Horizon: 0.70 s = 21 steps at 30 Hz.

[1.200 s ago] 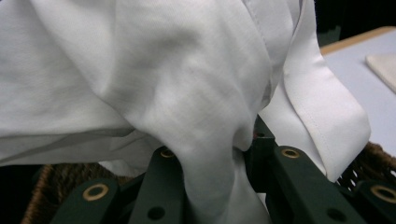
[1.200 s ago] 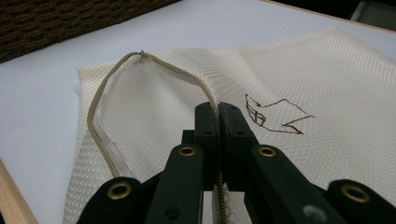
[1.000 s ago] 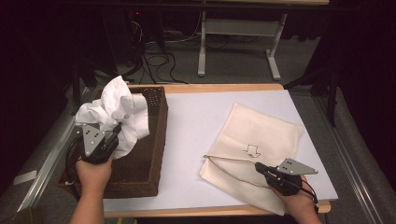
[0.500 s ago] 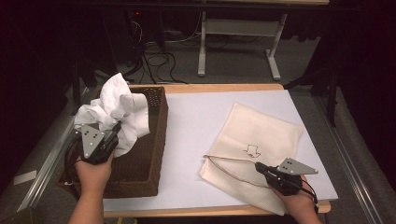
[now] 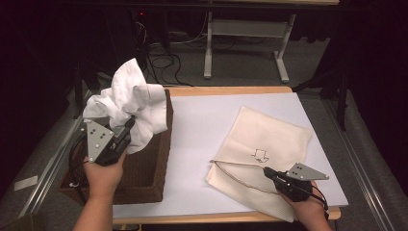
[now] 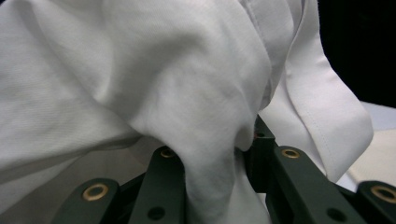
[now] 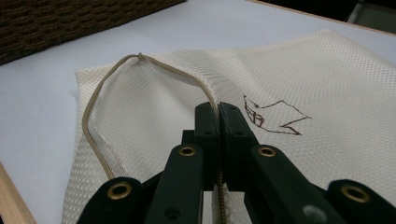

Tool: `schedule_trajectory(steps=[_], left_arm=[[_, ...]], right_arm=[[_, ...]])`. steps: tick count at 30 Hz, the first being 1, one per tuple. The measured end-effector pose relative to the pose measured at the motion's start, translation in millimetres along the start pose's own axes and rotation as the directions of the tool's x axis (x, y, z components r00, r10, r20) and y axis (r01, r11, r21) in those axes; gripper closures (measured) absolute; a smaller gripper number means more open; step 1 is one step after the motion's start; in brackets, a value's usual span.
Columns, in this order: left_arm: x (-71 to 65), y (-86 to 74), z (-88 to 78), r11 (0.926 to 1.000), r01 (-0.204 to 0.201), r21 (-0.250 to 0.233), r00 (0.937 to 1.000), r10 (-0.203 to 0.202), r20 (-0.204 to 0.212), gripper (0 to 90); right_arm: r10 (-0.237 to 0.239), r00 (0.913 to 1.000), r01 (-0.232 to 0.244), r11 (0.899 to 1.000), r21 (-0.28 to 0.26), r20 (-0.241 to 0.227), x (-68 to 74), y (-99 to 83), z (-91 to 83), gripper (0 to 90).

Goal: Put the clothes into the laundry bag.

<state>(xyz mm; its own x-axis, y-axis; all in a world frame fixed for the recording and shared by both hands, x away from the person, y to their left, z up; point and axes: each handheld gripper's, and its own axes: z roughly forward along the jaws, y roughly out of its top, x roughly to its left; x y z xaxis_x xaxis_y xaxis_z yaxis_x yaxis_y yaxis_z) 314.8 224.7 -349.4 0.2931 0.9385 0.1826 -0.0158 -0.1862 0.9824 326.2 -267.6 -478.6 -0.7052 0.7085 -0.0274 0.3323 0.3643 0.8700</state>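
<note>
- White cloth (image 6: 154,88) is bunched between the jaws of the left tongs (image 5: 126,129), which we see pinching a thick fold of it; in the high view the cloth (image 5: 130,103) hangs over the near corner of the brown basket (image 5: 149,168) at the left of the tabletop (image 5: 207,144).
- We judge it light, soft and limp: it will sag and trail, so a grip on a gathered fold, as now, should hold better than one on a single loose edge.
- Right tongs (image 7: 218,116) are clamped shut on the zipper edge of the cream mesh bag (image 7: 327,84), holding its mouth lifted into an arch.
- We take the bag (image 5: 269,139) to be equally floppy; its stiffer zipper hem is the sensible place to grip.
- Left gripper view gives us the fold and seams of the cloth up close, but none of the basket.
- Right gripper view shows us the open mouth, the mesh weave and the drawn arrow (image 7: 275,116).
- High view alone lets us see that cloth and bag lie well apart.
</note>
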Motion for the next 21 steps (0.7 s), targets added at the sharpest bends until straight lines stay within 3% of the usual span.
schedule_trajectory(steps=[6, 11, 19, 21], left_arm=[[-26.1, 19.9, 4.0, 0.9987, 0.006, -0.050, 0.9971, -0.002, 0.076, 74.6], [-51.8, 27.6, 9.6, 0.9974, 0.011, -0.072, 0.9886, 0.000, 0.150, 74.6], [-91.1, 28.1, 16.6, 0.9945, 0.031, -0.099, 0.9673, -0.005, 0.254, 74.6], [-100.8, 25.1, 17.0, 0.9949, 0.043, -0.091, 0.9594, -0.016, 0.282, 74.6]], right_arm=[[0.007, 1.0000, -0.007, 1.000, 0.002, 0.001, 0.4, 0.0, -0.5, 87.6], [0.008, 1.0000, -0.008, 1.000, 0.000, -0.001, 0.3, -0.2, -1.3, 87.6], [-0.001, 1.0000, 0.001, 1.000, 0.001, -0.002, 0.3, 0.1, -1.3, 87.6], [0.000, 1.0000, 0.000, 1.000, 0.000, -0.002, 0.4, 0.3, -1.2, 87.7]])
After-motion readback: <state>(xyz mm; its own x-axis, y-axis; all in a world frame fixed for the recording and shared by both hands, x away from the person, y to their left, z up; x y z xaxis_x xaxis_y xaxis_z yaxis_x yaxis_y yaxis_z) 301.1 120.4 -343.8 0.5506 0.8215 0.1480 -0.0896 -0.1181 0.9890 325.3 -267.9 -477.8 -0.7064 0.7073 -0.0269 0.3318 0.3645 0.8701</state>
